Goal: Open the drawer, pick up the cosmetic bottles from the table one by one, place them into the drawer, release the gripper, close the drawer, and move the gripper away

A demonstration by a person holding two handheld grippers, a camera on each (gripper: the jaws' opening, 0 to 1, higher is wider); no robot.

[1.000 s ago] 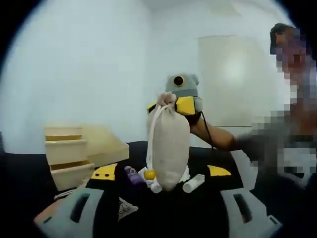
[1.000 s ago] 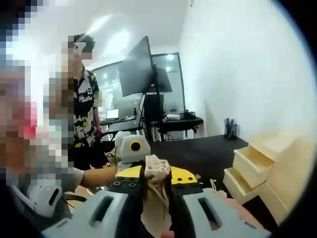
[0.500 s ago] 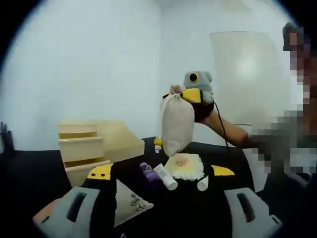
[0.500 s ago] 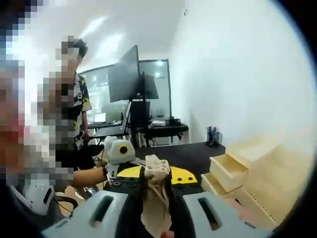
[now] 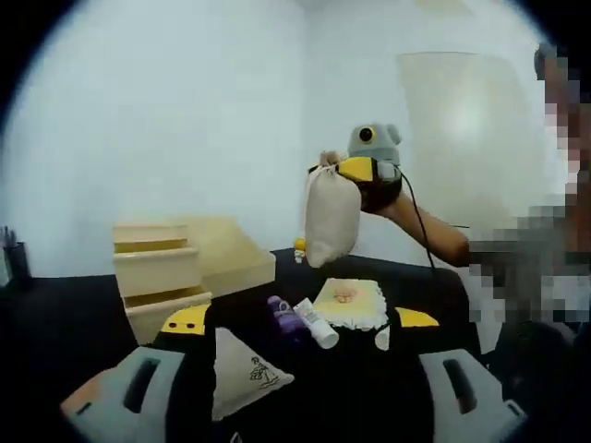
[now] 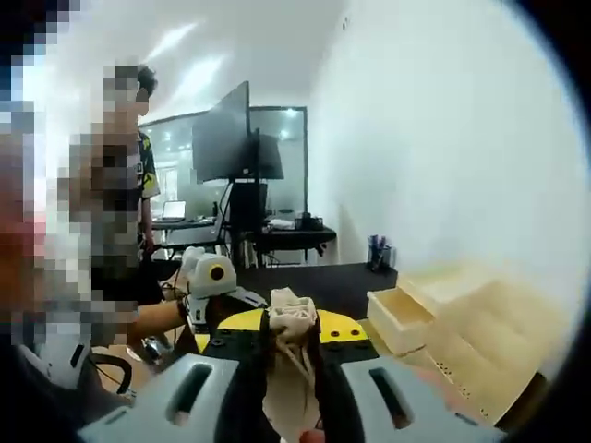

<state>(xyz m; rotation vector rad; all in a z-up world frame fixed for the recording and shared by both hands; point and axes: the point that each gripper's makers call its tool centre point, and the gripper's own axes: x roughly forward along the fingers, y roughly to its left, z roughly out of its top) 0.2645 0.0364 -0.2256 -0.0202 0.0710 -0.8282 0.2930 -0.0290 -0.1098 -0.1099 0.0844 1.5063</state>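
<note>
Lying on the dark worktop (image 5: 83, 323) in the left gripper view are the bottles: a purple bottle (image 5: 285, 315) and a white tube (image 5: 317, 324) side by side and touching, with a smaller white tube (image 5: 382, 338) a little apart to their right. Between the tubes, just behind them, sits a pale yellow cloth (image 5: 350, 303) with a small print on it. A small yellow thing (image 5: 300, 245) shows farther back, partly hidden by the hanging bag. A flat white pouch (image 5: 242, 371) with a dark drawing lies nearer, between the left tongs (image 5: 295, 318), whose jaws stand wide apart with nothing between them.

Left of the bottles stands the wooden drawer unit (image 5: 175, 277), its lower drawer pulled out a little. The right gripper view shows the same unit (image 6: 452, 323) with a drawer (image 6: 399, 318) open.

Above the bottles, well clear of the worktop, a cloth bag (image 5: 331, 219) hangs from the right tongs (image 5: 355, 169), held up by a hand and forearm (image 5: 420, 226). In the right gripper view those tongs (image 6: 291, 328) are clamped on the bag's bunched neck (image 6: 292, 318), and the left tongs (image 6: 211, 281) appear beyond. A person (image 6: 125, 212), a monitor (image 6: 223, 138) and a desk (image 6: 277, 238) stand in the background, and a pen cup (image 6: 378, 254) sits on the worktop's far end.
</note>
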